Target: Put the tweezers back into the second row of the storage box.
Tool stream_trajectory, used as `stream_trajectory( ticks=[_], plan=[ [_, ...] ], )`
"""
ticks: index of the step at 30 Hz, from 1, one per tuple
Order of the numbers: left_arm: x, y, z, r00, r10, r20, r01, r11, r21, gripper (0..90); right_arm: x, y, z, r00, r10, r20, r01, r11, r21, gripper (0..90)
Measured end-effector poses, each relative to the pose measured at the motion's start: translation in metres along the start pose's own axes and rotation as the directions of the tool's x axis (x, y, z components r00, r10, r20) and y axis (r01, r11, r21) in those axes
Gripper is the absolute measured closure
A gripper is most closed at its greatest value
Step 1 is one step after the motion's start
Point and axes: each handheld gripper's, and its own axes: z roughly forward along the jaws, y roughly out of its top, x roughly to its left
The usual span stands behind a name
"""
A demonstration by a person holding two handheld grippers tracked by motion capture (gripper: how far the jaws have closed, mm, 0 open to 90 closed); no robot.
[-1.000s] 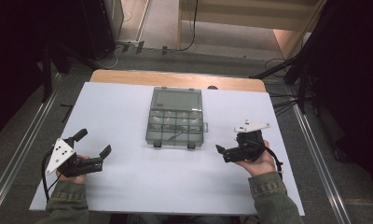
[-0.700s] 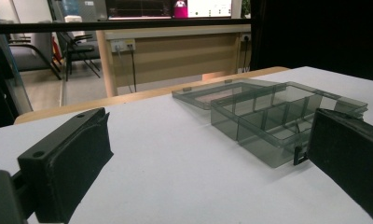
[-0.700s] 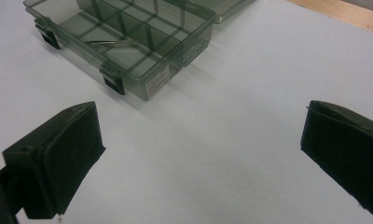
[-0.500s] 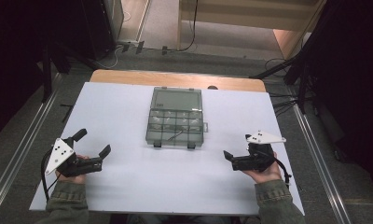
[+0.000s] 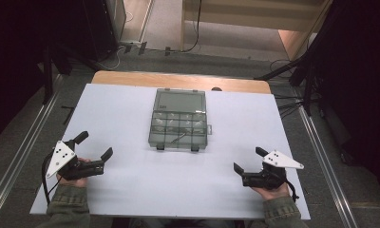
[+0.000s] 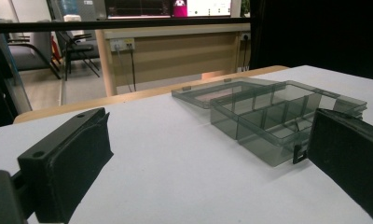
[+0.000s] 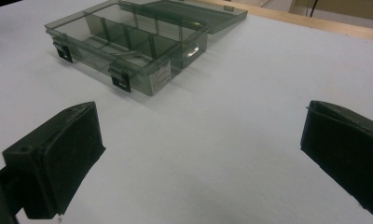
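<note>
1. The box (image 5: pixel 179 119), a clear smoke-tinted organiser, sits mid-desk (image 5: pixel 131 190) with its lid (image 5: pixel 180 100) laid flat open behind it, on the far side from the person. Its two black latches (image 5: pixel 195 148) face the person.
2. The left claw (image 5: pixel 94 146) rests low at the desk's near left, jaws wide apart and holding nothing. In the left gripper view the box (image 6: pixel 278 119) lies ahead and to the right, well apart from the jaws.
3. The right claw (image 5: pixel 247 160) rests at the near right, likewise spread and empty, angled towards the box (image 7: pixel 128 51), which stands clear of it.
4. The compartments look almost bare; a thin dark wire-like piece (image 5: pixel 178 139) lies in a front cell, too small to identify.
5. Risk, as I judge it: the box is light and the white sheet smooth, so a one-sided push on a wall would slide or spin it rather than grip it.
6. Pinching a thin transparent wall with broad pads could tip the box up, especially near a corner.
7. Lifting the lid from one edge alone may drag the whole box backwards unless the other claw steadies the base.
8. The latches overhang the front; a low approach could snag them.
</note>
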Motion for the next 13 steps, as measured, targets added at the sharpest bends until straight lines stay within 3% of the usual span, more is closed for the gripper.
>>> stream_trajectory(
  ticks=[6, 10, 13],
  plan=[
    [0.0, 0.0, 0.001, 1.0, 0.002, 0.004, -0.002, 1.0, 0.005, 0.0, -0.006, -0.018, -0.005, 0.9986, 0.04, 0.035, -0.036, 0.995, -0.097, 0.0],
    [0.0, -0.001, 0.001, 1.0, 0.001, 0.003, -0.001, 1.0, 0.009, 0.0, -0.009, -0.018, -0.003, 0.9979, 0.051, 0.041, -0.048, 0.995, -0.087, 0.0],
    [0.0, -0.001, 0.001, 1.0, 0.004, 0.0, -0.004, 0.9999, 0.013, 0.0, -0.008, -0.017, 0.0, 0.9986, 0.024, 0.046, -0.021, 0.997, -0.07, 0.0]
  ],
)
